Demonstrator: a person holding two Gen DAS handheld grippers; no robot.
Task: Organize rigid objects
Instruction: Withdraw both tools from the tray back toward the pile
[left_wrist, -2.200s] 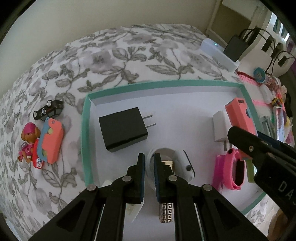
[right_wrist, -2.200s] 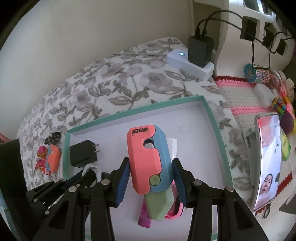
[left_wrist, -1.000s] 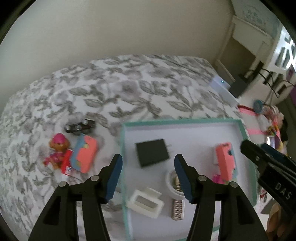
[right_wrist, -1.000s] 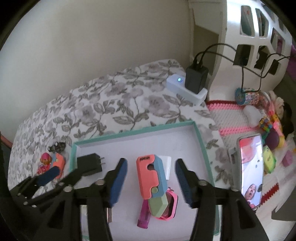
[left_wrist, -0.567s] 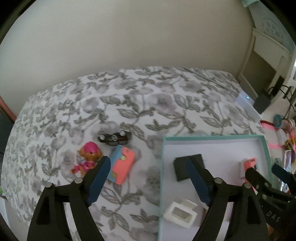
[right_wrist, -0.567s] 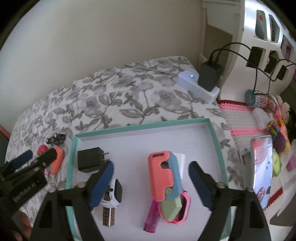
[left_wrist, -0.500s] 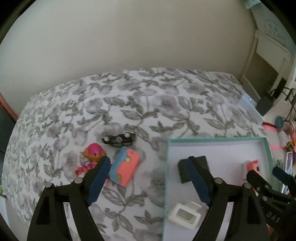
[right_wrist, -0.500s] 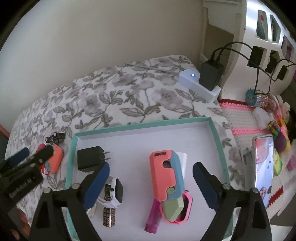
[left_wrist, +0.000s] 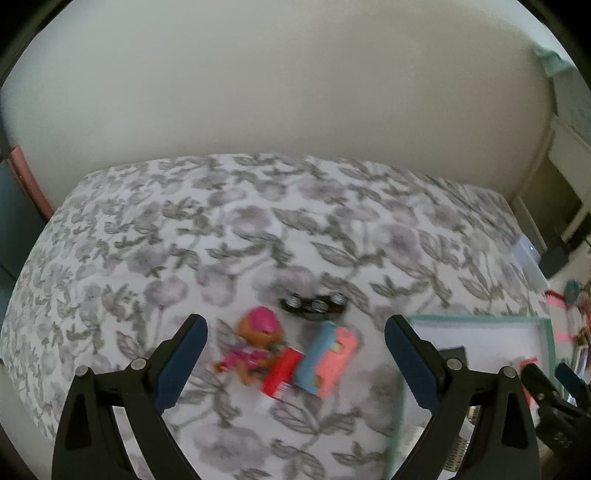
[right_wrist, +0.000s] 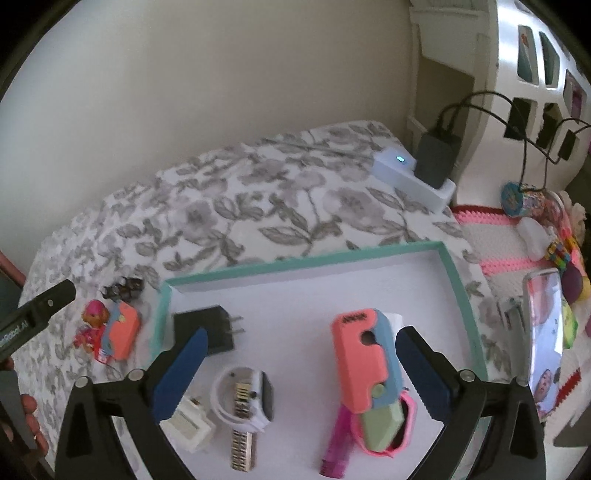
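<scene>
Teal-rimmed tray (right_wrist: 458, 280) on floral bedspread (left_wrist: 258, 229), collecting rigid items: coral-blue toy (right_wrist: 364, 356), black charger (right_wrist: 210, 326), watch (right_wrist: 251, 398).

Left gripper (left_wrist: 295, 349) just spread wide, empty, above stray figurine (left_wrist: 255, 345) for pickup.

Right gripper (right_wrist: 301, 369) likewise just released, nothing clamped.

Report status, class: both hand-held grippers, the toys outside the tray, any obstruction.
Left hand-held gripper and right hand-held gripper open, jaws just widened, nothing held. Pink-hatted toy figure and coral-and-blue plastic block still on bedspread. Nothing blocking.
</scene>
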